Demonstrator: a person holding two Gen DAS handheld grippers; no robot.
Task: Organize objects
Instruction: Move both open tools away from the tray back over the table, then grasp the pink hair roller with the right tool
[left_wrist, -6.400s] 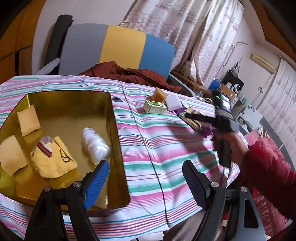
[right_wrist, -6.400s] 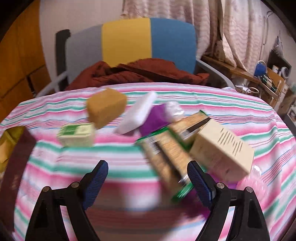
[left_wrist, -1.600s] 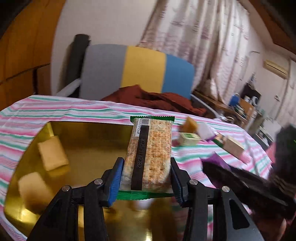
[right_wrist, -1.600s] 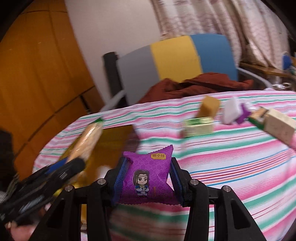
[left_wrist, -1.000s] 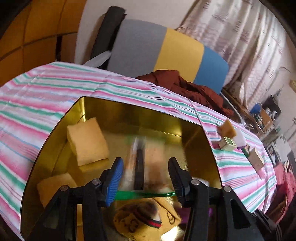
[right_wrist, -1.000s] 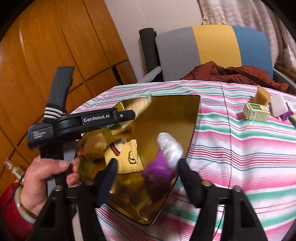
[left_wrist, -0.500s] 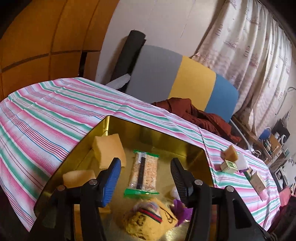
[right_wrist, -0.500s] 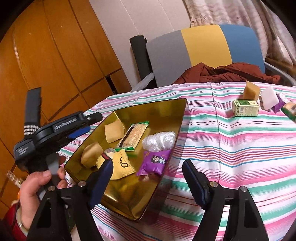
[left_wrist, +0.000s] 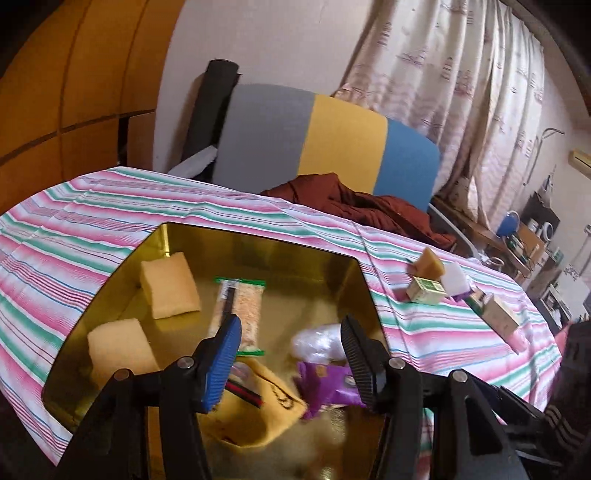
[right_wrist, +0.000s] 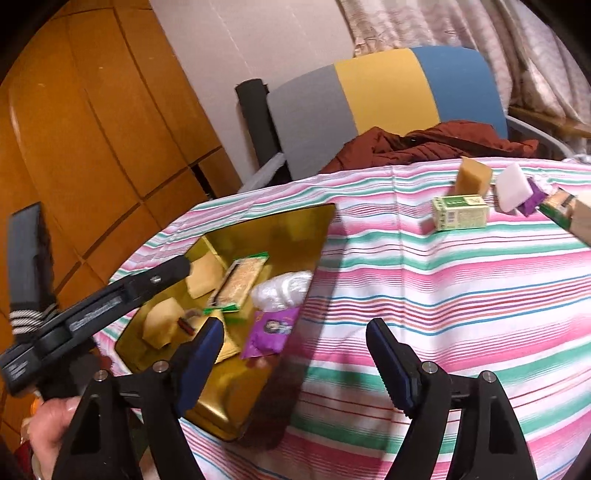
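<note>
Both your left gripper (left_wrist: 290, 356) and right gripper (right_wrist: 295, 363) gape empty. The green box (right_wrist: 460, 218) waits on the table (right_wrist: 461, 295); it looks light and crushable, so pinch its flat sides gently.

No text is legible — labels and print too blurred.

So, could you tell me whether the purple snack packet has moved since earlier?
Yes: the purple snack packet left the right gripper and now lies in the gold tray.
</note>
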